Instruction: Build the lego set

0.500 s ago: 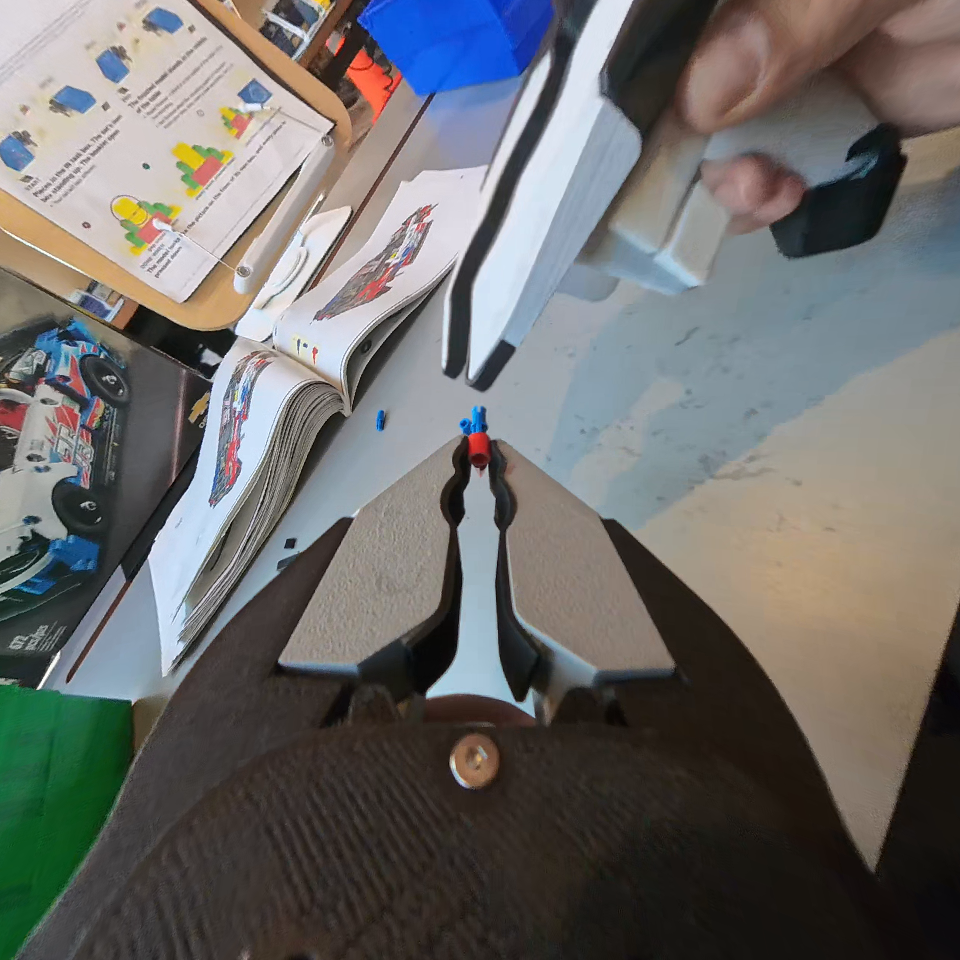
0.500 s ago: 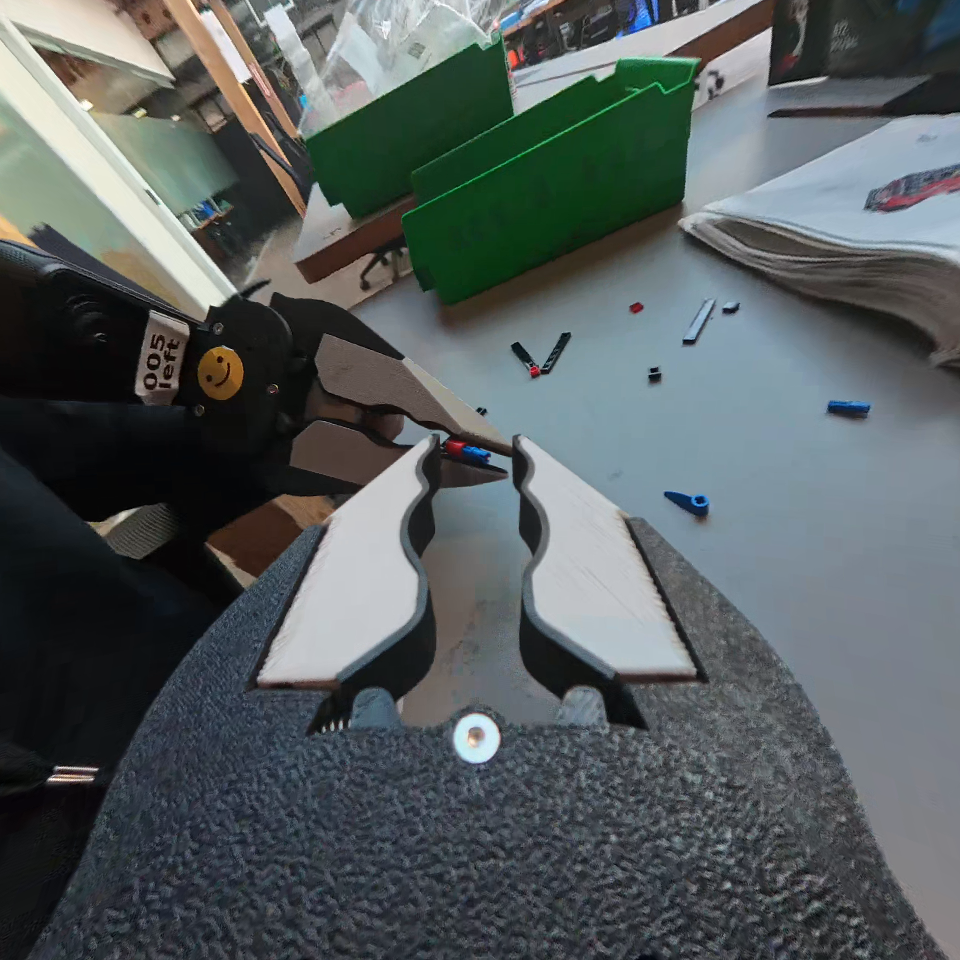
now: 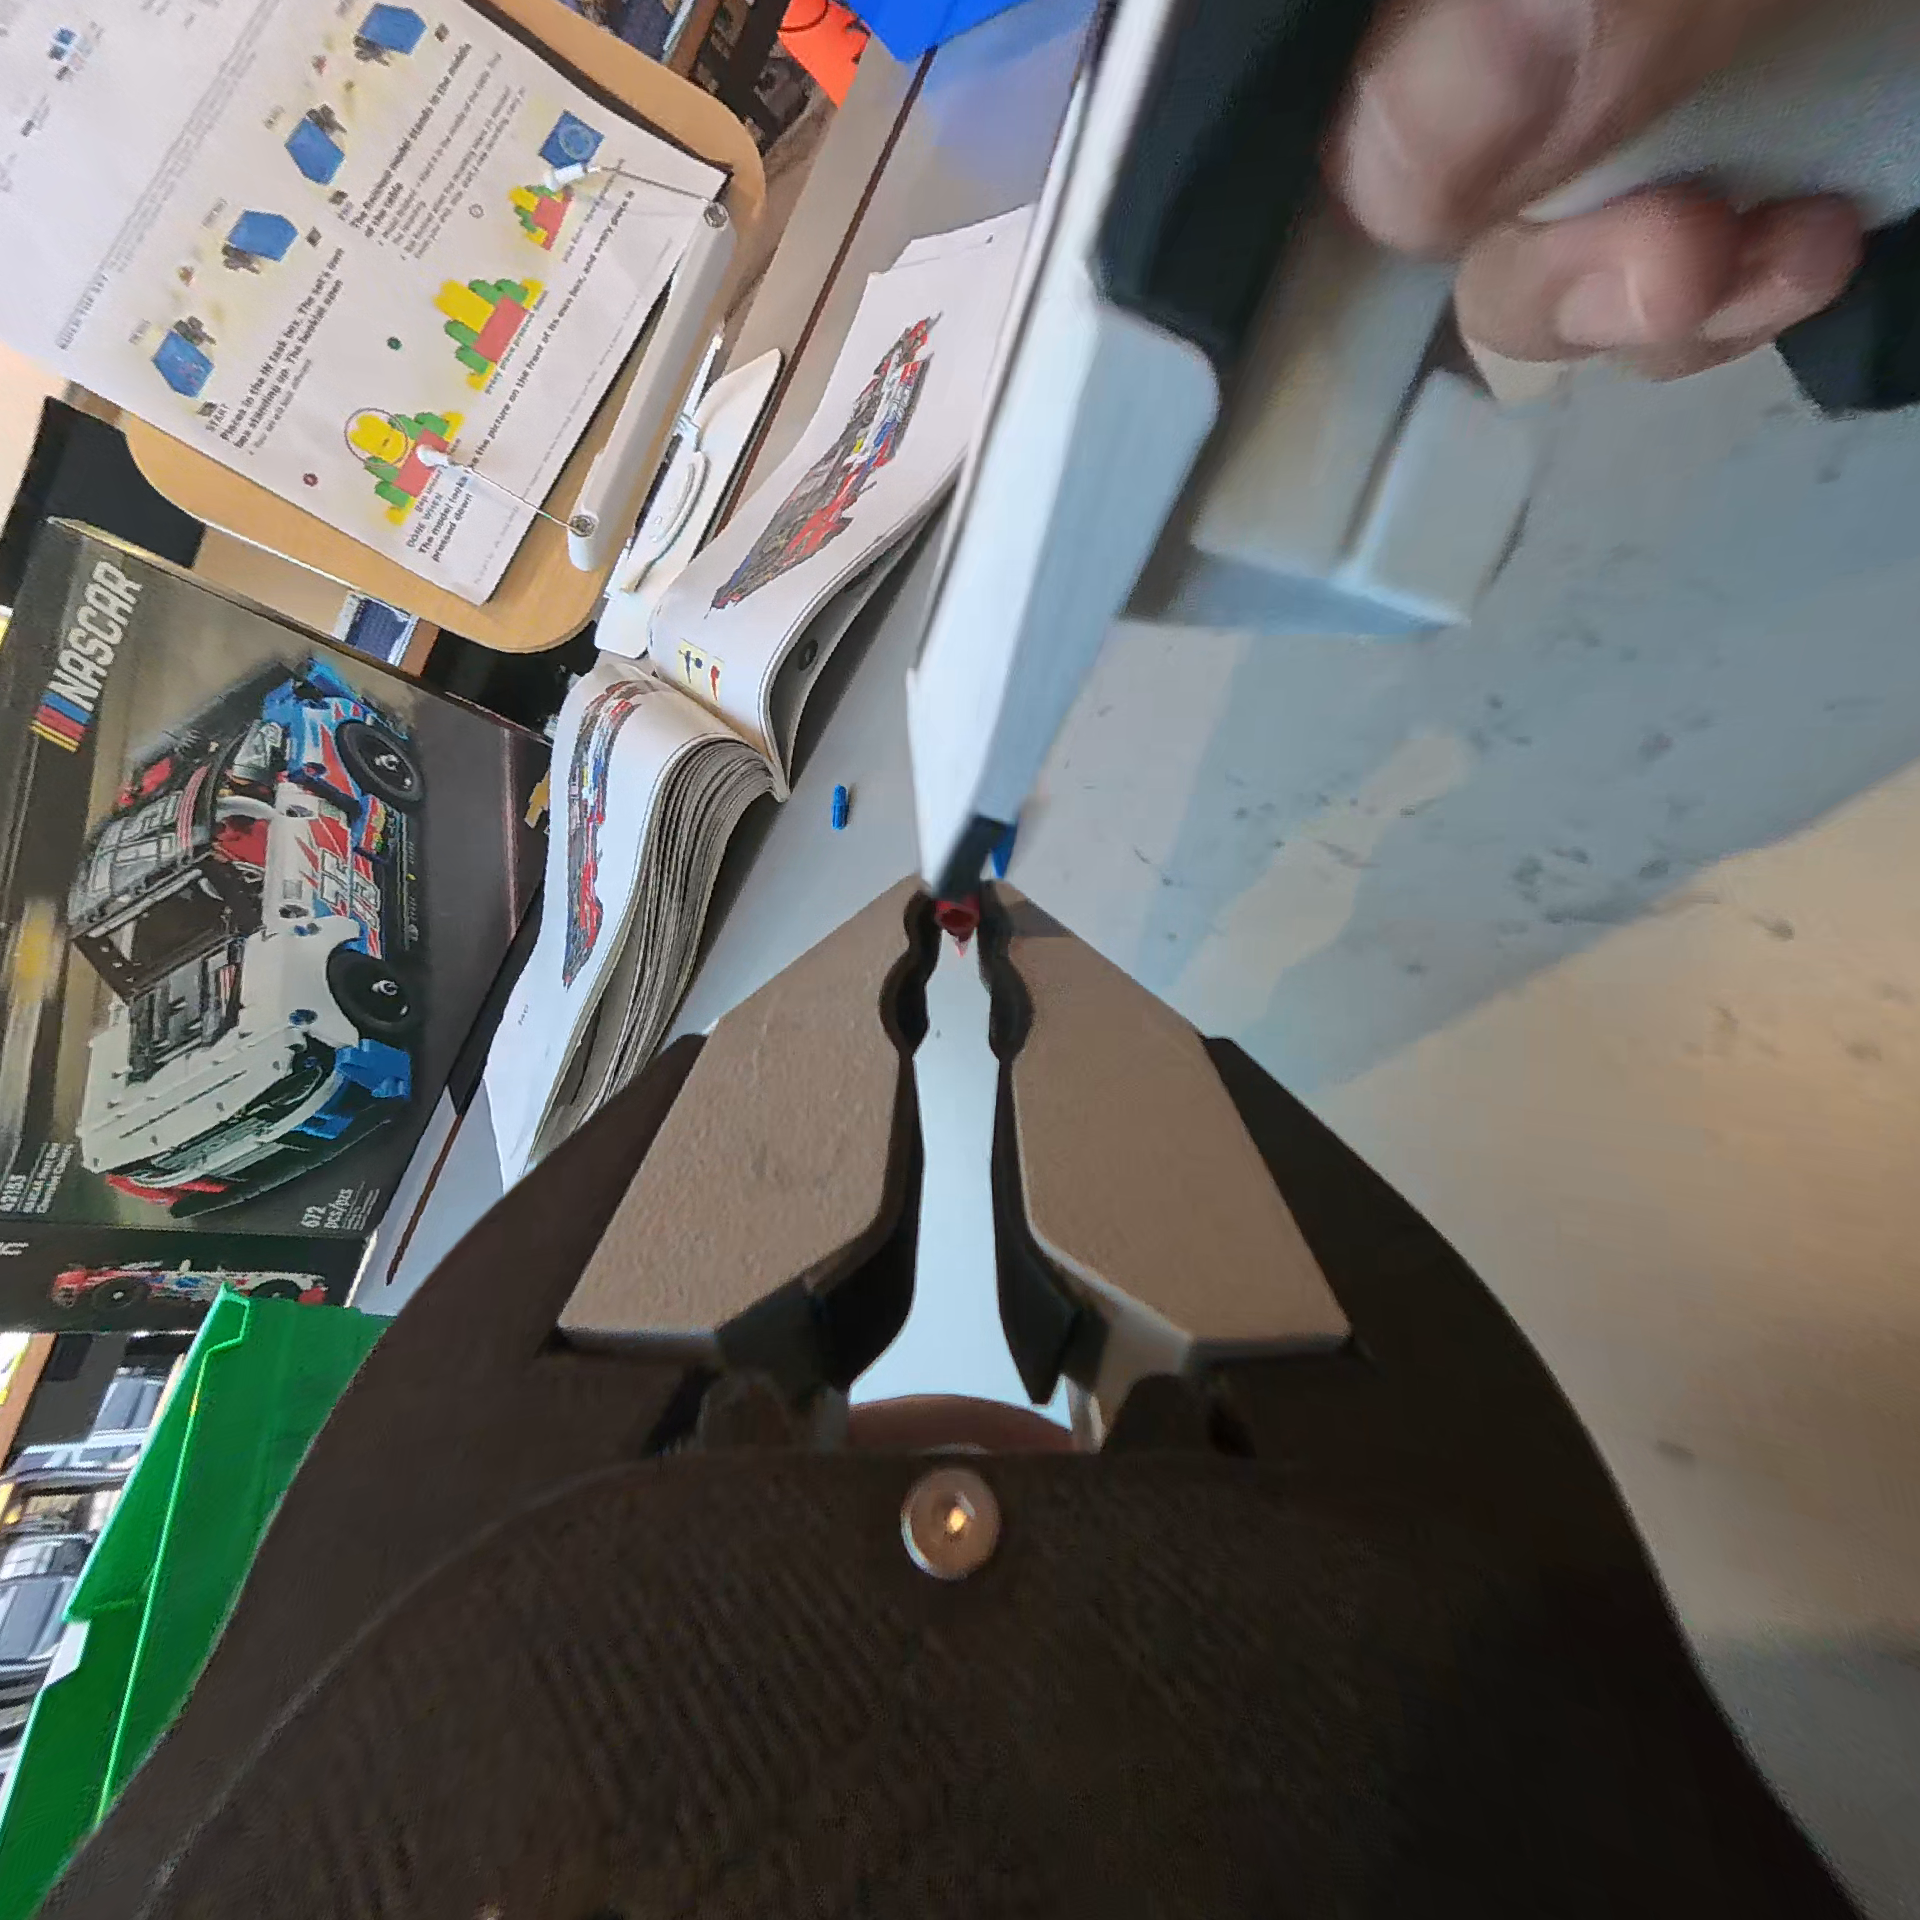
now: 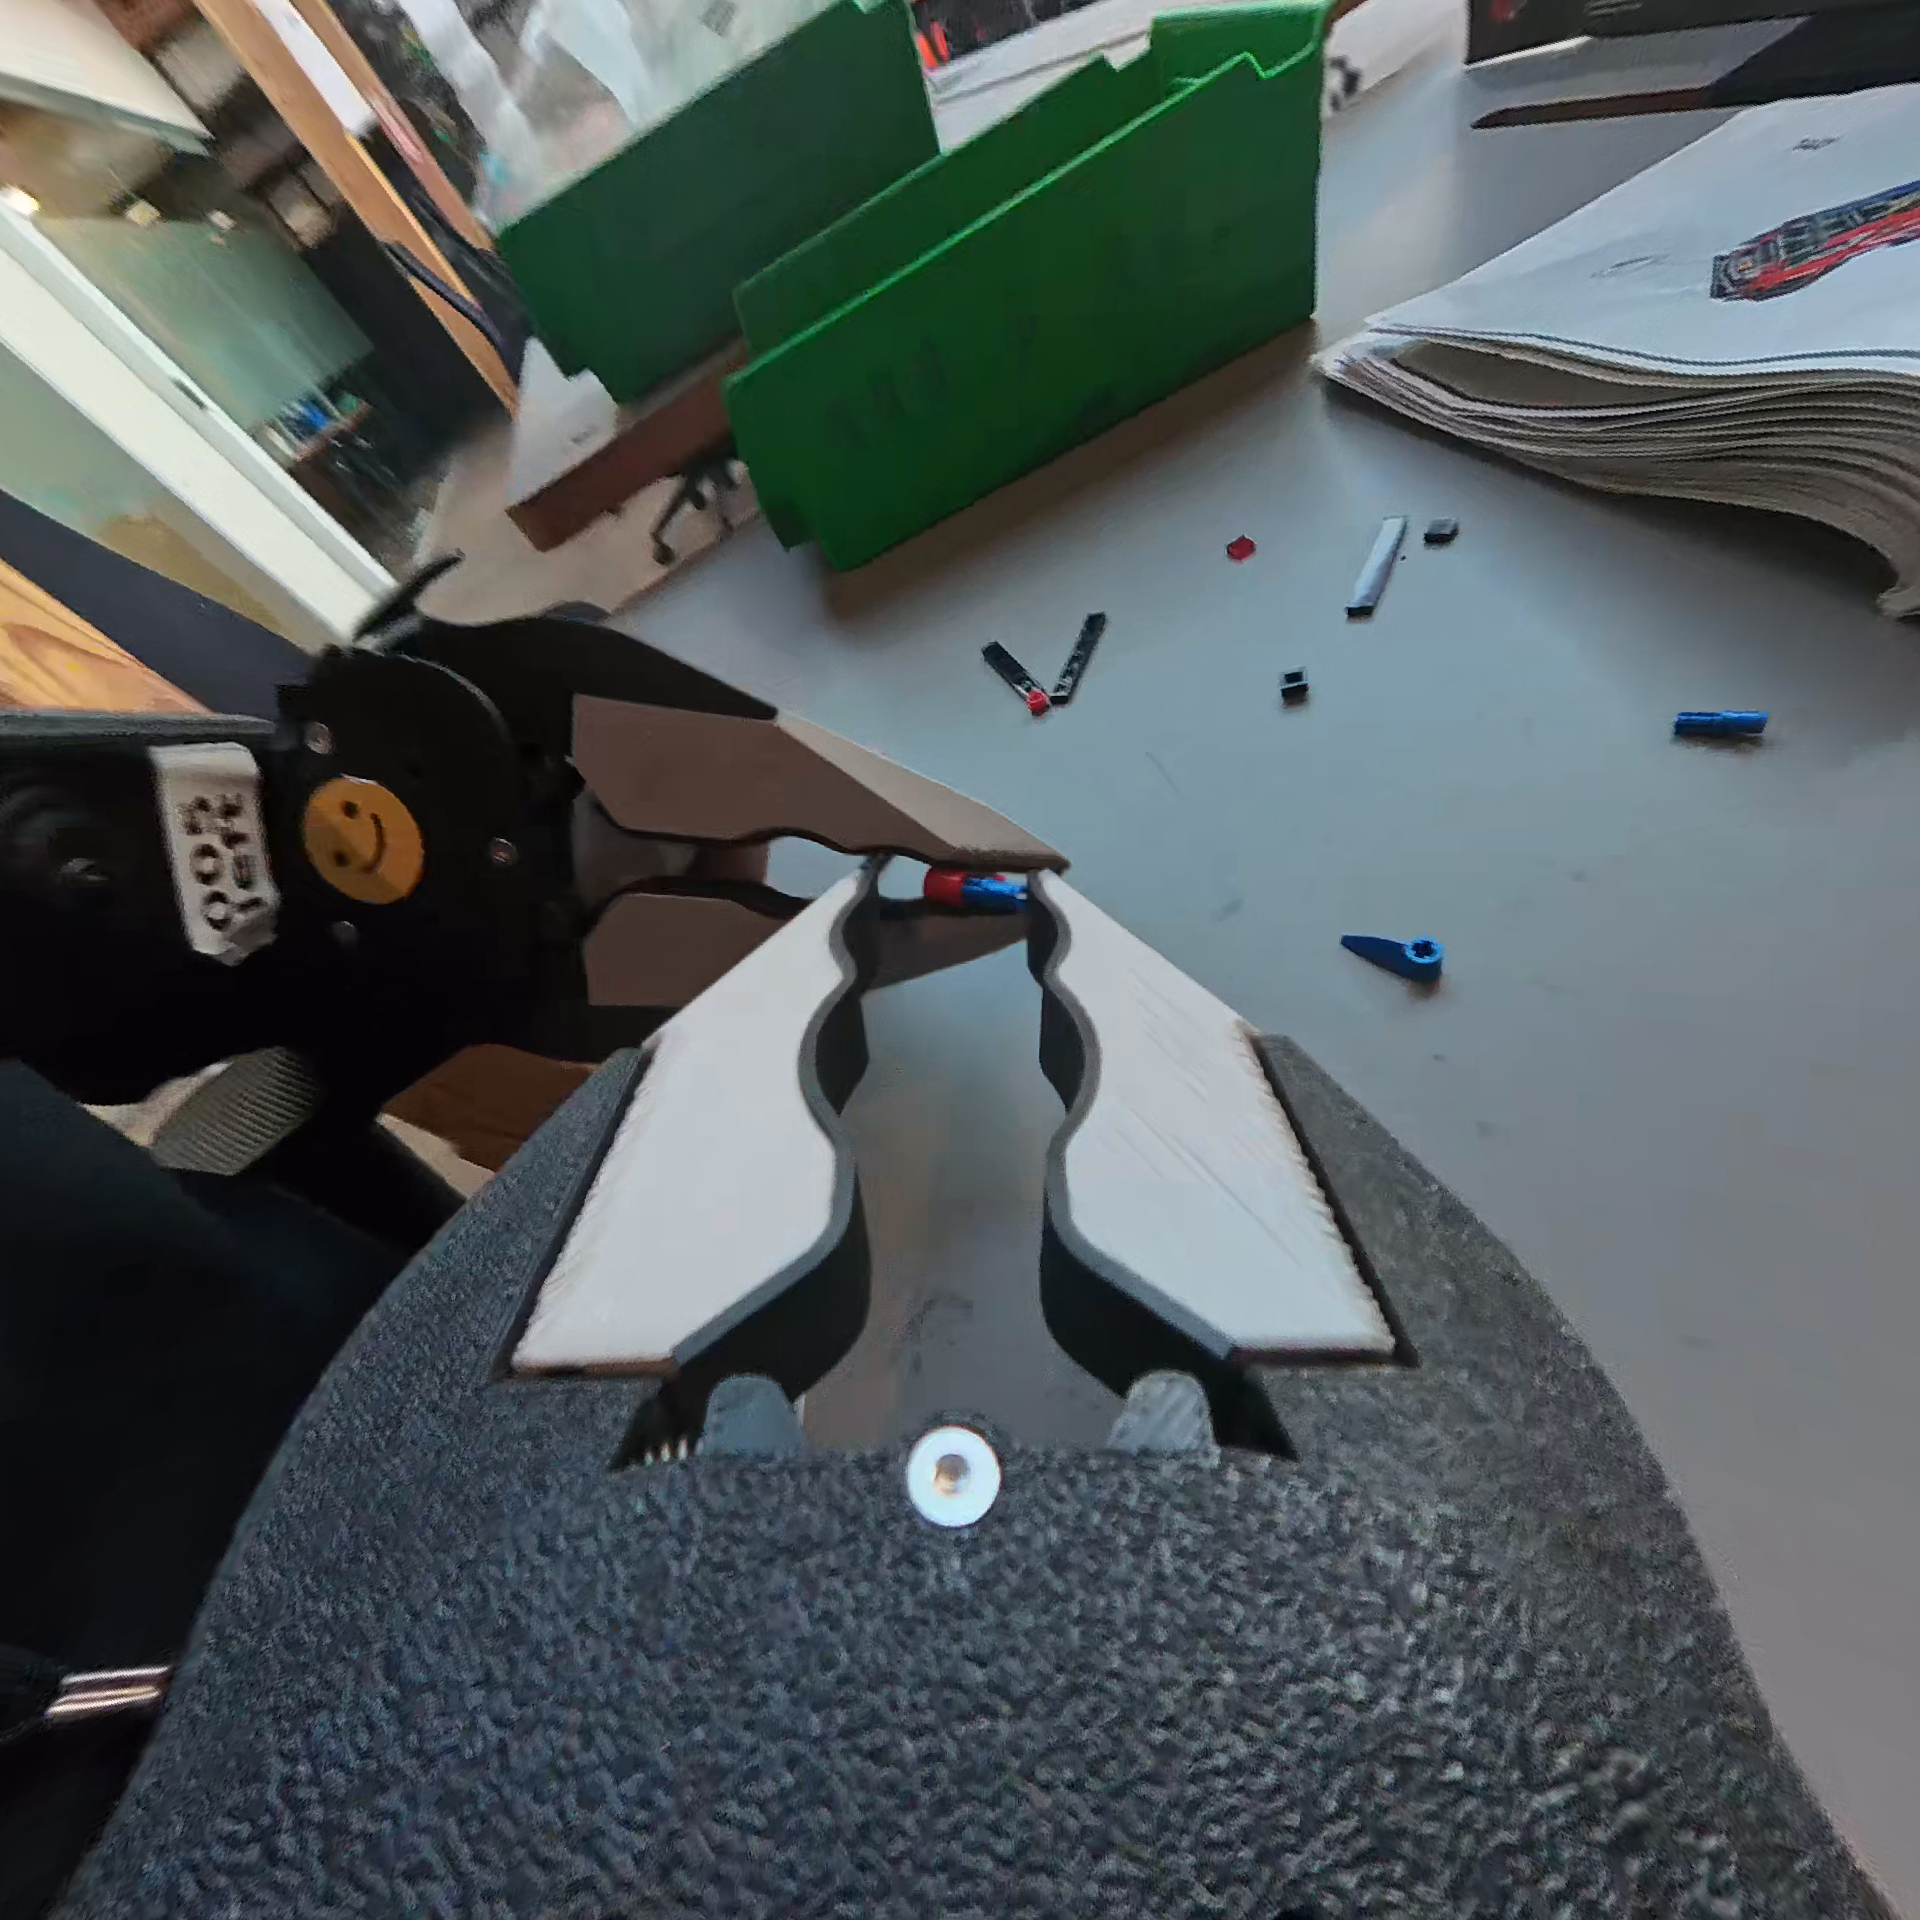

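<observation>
**Right hand-held gripper closes in on the pinned piece**

In the left wrist view, the printed car-model box (image 3: 223, 883) and the open, thick instruction booklet (image 3: 665, 852) lie at the left of the grey counter (image 3: 1455, 831). The left hand-held gripper (image 3: 953, 914) has its fingers drawn narrow, pinching a small red-and-blue lego pin (image 3: 951, 914) at the tips. The right hand-held gripper (image 3: 971, 862), held by a hand (image 3: 1579, 197), was well above the pin half a second ago; its white fingers now reach down to the pin, and whether they touch it I cannot tell.

In the right wrist view, the left hand-held gripper (image 4: 997, 878) enters from the left with the pin (image 4: 966, 890) held clear of the counter (image 4: 1558, 1143). The right hand-held gripper (image 4: 951, 894) has spread wider than before, and the pin's blue end now lies between its tips. To the right, a blue teardrop-shaped lego piece (image 4: 1397, 956) and a loose blue pin (image 4: 1720, 723) lie on the counter.
</observation>
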Demonstrator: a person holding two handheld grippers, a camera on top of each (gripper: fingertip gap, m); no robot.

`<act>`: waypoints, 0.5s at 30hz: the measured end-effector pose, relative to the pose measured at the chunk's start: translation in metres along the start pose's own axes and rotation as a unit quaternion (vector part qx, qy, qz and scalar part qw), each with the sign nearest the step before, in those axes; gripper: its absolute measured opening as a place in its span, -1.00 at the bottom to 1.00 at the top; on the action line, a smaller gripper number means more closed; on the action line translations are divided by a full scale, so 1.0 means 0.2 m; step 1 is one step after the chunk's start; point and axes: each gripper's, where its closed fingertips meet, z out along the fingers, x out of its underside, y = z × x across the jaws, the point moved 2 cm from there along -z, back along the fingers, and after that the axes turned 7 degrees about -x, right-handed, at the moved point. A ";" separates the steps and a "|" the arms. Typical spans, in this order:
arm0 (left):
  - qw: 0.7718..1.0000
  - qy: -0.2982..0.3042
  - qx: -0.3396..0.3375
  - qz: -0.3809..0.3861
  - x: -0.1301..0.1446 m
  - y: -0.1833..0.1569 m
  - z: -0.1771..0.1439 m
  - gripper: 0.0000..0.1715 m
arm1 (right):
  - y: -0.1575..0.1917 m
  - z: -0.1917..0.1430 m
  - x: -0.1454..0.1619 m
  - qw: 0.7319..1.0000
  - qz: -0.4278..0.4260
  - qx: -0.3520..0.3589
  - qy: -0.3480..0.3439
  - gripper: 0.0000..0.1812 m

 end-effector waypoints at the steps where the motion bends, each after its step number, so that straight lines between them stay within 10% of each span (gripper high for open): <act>1: 1.000 -0.002 0.000 0.004 0.00 -0.01 0.00 -0.97 | 0.01 -0.01 -0.01 1.000 0.012 -0.015 -0.009 -0.69; 15: 0.978 -0.132 0.072 -0.146 -0.11 0.06 -0.10 -0.97 | 0.05 -0.12 -0.11 0.987 0.081 -0.120 -0.067 -1.00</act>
